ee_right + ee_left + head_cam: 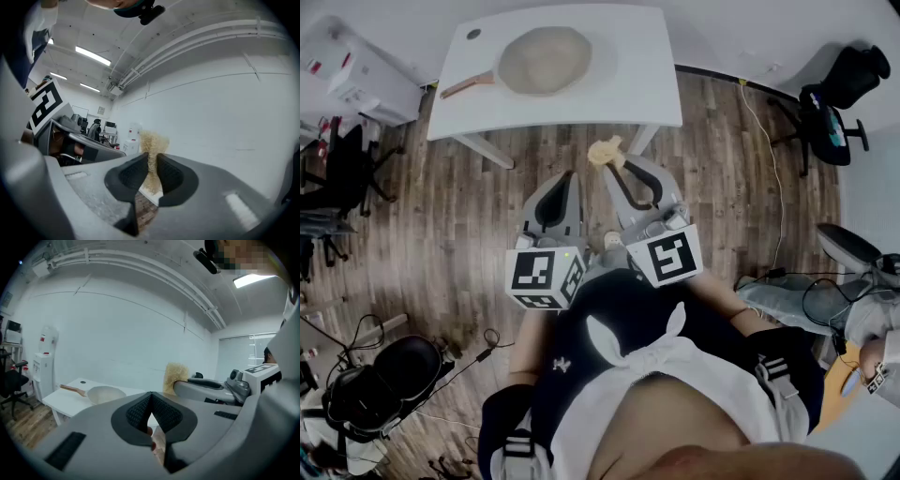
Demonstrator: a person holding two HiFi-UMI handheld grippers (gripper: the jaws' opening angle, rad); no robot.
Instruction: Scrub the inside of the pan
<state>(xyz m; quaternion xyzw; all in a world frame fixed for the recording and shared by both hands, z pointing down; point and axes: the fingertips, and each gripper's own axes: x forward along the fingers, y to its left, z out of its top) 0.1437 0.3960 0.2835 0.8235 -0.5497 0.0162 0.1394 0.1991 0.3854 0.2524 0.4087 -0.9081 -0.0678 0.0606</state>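
Wooden floor (722, 187) fills most of the head view, and the white tabletop (637, 84) sits at the top, well apart from both of my tools.

Here is what could go wrong, as I see it. At the left, my left gripper (566, 180) has its fingers (137, 412) pressed together with nothing between them. If I scrub like that, nothing holds the wooden handle (467, 86), so the pan (546, 58) may slide or spin on the smooth top. Next to it, my right gripper (615, 170) has its fingers (131, 174) squeezed on a tan scrubber (152, 140). They pinch only a thin bit of it. If I push hard, I think it could bend or slip out. At the right of the frame, thin cables (773, 169) lie on the floor, and I could trip on them as I step closer.

I see one container, the pan, in the upper middle of the frame on the tabletop. Its inside looks pale and bare. I cannot tell if it is dirty.
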